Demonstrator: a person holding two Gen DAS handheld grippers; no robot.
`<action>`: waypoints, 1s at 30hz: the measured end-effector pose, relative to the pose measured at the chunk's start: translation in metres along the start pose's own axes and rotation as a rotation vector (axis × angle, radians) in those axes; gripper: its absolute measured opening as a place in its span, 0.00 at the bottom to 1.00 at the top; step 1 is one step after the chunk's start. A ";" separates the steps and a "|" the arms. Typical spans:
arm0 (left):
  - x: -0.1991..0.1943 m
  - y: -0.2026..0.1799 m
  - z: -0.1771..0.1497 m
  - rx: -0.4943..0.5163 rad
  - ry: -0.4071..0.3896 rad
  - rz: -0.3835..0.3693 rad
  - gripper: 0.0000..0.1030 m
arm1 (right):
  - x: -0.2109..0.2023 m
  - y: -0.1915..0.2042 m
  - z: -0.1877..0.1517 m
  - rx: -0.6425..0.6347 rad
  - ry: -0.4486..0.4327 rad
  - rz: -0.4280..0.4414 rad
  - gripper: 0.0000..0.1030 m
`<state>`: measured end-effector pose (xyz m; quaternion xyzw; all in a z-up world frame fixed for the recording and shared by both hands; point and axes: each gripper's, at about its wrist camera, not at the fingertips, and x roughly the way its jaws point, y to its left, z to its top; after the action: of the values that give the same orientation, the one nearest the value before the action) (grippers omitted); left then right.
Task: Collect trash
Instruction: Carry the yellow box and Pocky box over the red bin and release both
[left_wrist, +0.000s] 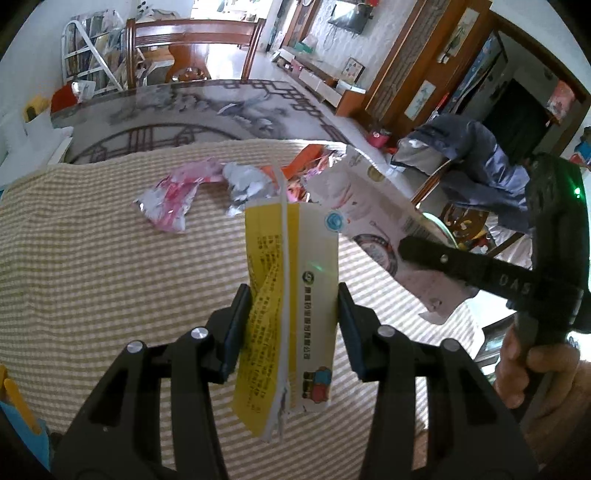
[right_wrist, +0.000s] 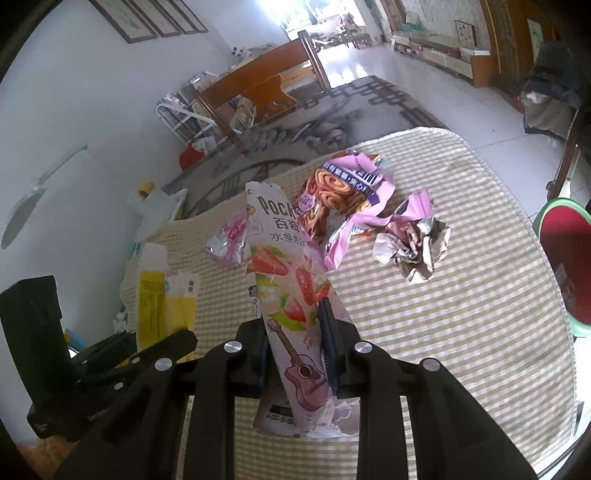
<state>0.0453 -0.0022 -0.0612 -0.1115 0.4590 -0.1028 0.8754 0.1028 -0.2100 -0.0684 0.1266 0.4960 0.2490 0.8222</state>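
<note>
Checkered tablecloth (left_wrist: 92, 277); jaws around wrappers.

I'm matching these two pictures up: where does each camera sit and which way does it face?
Left wrist: on the left claw, looking forward over the checked cloth; it grips a yellow wrapper; the right claw and a hand show.
Right wrist: on the right claw, gripping a pink wrapper; the left claw shows.
Shared: both wrappers, the cloth.
</note>
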 end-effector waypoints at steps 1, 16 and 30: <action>0.001 -0.003 0.001 0.005 0.001 -0.003 0.43 | -0.001 -0.003 0.001 0.007 -0.004 -0.002 0.22; 0.007 -0.007 0.004 -0.008 0.009 0.001 0.43 | -0.012 -0.021 0.005 0.036 -0.027 -0.008 0.22; 0.031 -0.039 0.013 -0.007 0.036 -0.018 0.44 | -0.029 -0.058 0.009 0.065 -0.024 -0.014 0.22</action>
<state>0.0703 -0.0465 -0.0667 -0.1166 0.4739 -0.1111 0.8657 0.1165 -0.2737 -0.0687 0.1529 0.4947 0.2255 0.8252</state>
